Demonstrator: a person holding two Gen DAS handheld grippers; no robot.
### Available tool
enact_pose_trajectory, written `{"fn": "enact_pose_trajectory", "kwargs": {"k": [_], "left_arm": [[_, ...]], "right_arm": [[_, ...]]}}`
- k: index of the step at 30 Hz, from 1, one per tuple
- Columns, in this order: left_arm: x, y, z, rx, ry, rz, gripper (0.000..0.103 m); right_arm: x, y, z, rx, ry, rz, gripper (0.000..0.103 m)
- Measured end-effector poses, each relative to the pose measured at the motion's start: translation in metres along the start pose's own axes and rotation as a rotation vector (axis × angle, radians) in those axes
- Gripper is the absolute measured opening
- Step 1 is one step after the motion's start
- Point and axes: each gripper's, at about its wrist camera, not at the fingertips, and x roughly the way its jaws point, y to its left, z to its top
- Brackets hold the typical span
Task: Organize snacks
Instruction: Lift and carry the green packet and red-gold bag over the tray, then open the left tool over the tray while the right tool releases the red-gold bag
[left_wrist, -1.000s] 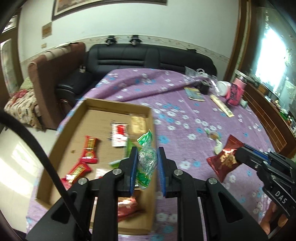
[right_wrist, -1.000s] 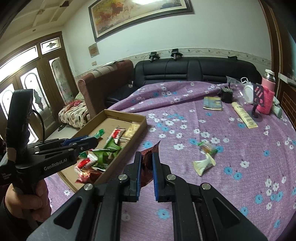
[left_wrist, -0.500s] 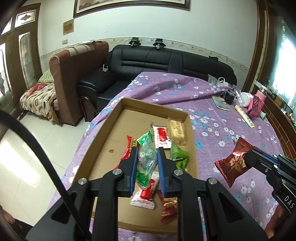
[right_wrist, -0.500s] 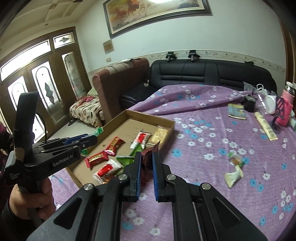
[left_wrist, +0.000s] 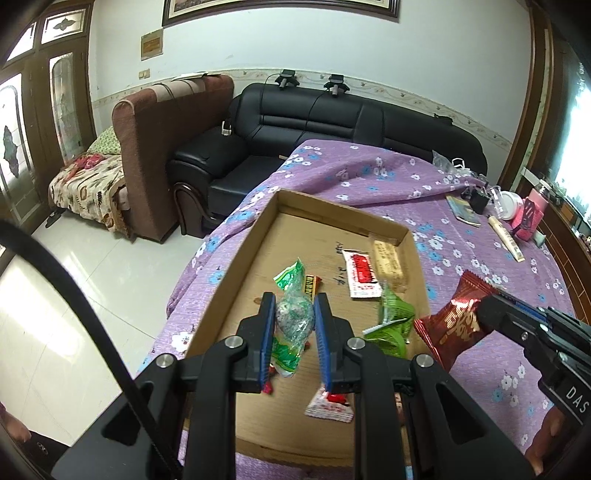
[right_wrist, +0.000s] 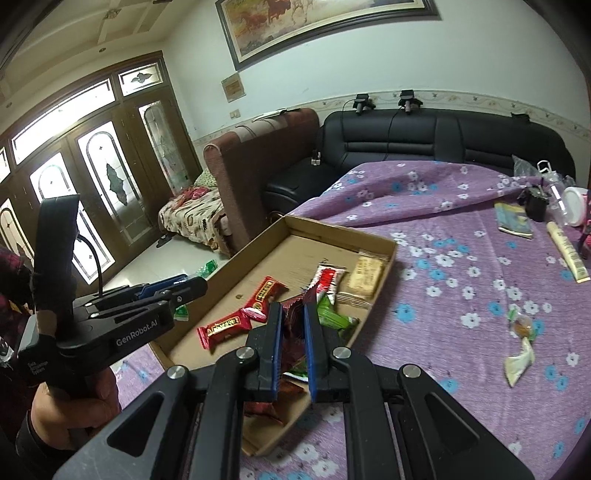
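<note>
Above the cardboard tray, each hand-held gripper is clamped on a snack: left green-wrapped candy, right crinkly dark-red packet.

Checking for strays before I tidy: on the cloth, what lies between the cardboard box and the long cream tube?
In the right wrist view, only flowered purple cloth lies between the cardboard box and the cream tube; that stretch is bare.

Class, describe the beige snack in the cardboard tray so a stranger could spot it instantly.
Find the cardboard tray on the purple flowered cloth. In its far right corner lies the beige snack, beside a red-and-white packet. It alone is pale tan; its neighbours are red or green.
</note>
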Motion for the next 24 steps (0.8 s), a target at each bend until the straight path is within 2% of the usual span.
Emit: {"fn": "enact_pose_trajectory", "kwargs": {"k": [16, 24], "left_arm": [[0.042, 0.004, 0.004, 0.001, 0.075, -0.003, 0.023], [0.06, -0.002, 0.0, 0.015, 0.131, -0.009, 0.023]], "right_arm": [[0.07, -0.011, 0.015, 0.065, 0.066, 0.032, 0.008], [0.086, -0.014, 0.013, 0.075, 0.102, 0.036, 0.008]]}}
